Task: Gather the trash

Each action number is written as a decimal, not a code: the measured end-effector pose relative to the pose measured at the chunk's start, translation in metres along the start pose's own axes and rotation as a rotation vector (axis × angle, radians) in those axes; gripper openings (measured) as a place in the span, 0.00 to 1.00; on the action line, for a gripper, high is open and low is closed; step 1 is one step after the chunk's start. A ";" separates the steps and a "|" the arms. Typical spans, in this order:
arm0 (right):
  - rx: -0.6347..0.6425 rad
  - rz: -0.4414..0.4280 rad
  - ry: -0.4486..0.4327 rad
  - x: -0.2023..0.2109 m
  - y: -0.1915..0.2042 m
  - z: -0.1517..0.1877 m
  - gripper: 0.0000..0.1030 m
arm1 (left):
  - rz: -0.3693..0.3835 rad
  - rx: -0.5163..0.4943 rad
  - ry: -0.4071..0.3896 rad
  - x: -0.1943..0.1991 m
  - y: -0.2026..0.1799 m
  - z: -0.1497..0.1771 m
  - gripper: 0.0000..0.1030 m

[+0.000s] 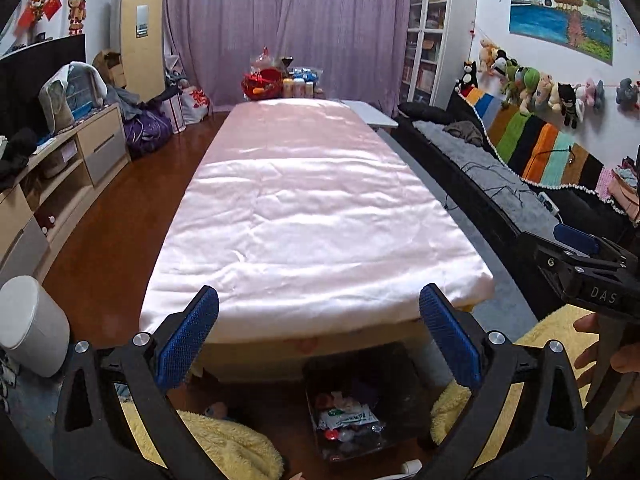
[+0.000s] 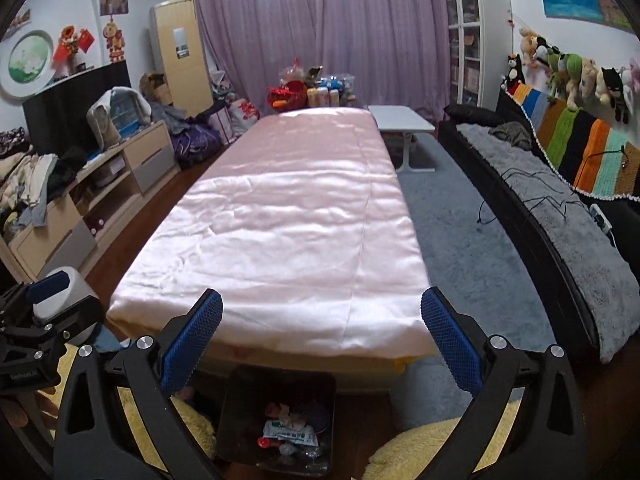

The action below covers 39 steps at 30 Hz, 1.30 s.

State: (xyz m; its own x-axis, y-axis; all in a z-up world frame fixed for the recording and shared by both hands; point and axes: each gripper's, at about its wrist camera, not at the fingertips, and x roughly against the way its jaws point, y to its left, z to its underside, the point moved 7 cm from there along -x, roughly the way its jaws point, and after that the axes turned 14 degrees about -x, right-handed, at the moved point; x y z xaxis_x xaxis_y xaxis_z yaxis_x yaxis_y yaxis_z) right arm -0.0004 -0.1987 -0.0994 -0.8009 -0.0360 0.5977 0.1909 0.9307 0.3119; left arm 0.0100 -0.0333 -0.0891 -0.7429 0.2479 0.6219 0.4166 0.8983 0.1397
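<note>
Hanging above the near end of a long table, the left tongs (image 1: 319,334) and the right tongs (image 2: 322,336) both stand wide apart with nothing between their blue pads. The trash (image 1: 347,420) lies below them, gathered inside a dark bin (image 1: 404,384) that sits on the floor just in front of the table's near end, between two patches of yellow fleece (image 1: 224,440). In the left view the bin appears below the gap in the tongs, toward their right finger; in the right view the bin (image 2: 240,408) falls under the gap, closer to the left finger. On top of the heap is a white wrapper with green print (image 2: 290,434), lying flat with its long side running roughly across the picture, and a small red cap (image 2: 263,443) beside it; the other pieces are too jumbled to tell apart. The table's pink cloth (image 1: 312,208) is smooth and stretches away toward a purple curtain (image 1: 288,20). A white stool (image 1: 30,324) stands on the floor left of the table. The right tongs show at the right edge of the left view, gripped by a hand (image 1: 604,352).
</note>
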 end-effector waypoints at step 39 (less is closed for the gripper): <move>0.062 0.001 -0.152 0.062 0.031 -0.026 0.97 | -0.092 0.028 -0.125 0.059 0.012 -0.038 0.92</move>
State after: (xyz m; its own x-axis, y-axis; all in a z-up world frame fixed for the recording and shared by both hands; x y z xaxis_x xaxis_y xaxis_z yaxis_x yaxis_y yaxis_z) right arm -0.0291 -0.1814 -0.0336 -0.8781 0.0162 0.4782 0.1601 0.9517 0.2618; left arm -0.0092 -0.0211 -0.0214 -0.8372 0.2058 0.5067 0.3303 0.9287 0.1685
